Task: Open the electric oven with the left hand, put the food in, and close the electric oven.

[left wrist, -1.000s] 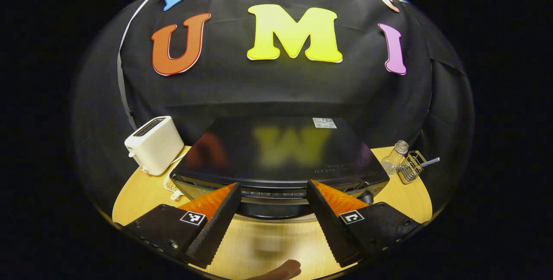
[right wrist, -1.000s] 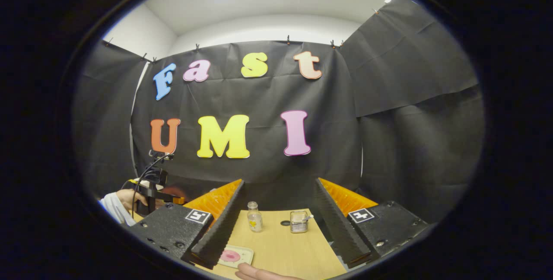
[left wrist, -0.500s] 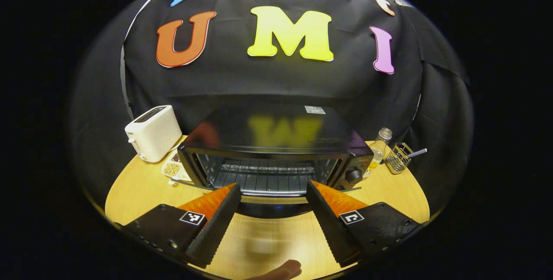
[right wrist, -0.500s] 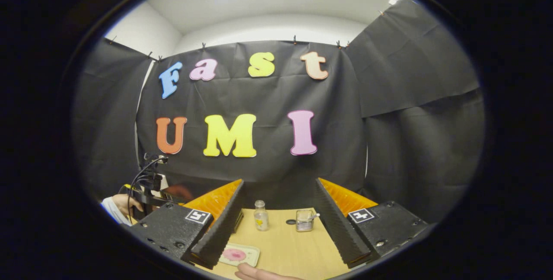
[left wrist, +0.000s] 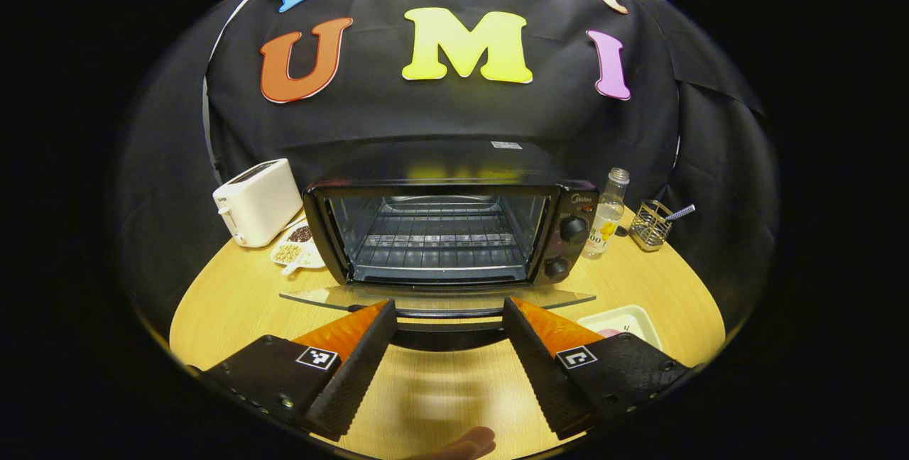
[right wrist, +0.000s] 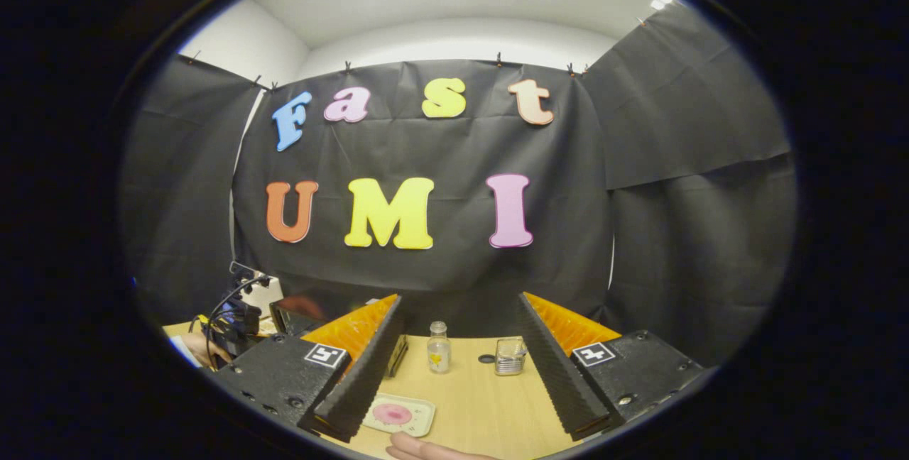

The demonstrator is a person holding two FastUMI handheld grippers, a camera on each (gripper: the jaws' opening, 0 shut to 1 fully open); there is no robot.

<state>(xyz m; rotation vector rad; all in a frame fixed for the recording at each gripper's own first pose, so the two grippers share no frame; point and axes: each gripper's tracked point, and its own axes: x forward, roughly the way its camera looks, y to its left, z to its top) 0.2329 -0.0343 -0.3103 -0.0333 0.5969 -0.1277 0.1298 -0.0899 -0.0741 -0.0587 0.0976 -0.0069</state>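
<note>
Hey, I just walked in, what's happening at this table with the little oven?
A person holds a gripper in each hand. The oven on the wooden table has its glass door folded down flat, so the wire rack shows inside. The left gripper sits at the door's handle, jaws apart. The right gripper hovers open over the table, with the food tray just below it. The food isn't in the oven yet.

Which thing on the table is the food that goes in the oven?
Start at the black oven with its door folded down. On the wooden table to its right lies a pale shallow tray holding a round pink piece. The glass bottle and wire basket behind it stand upright.
</note>
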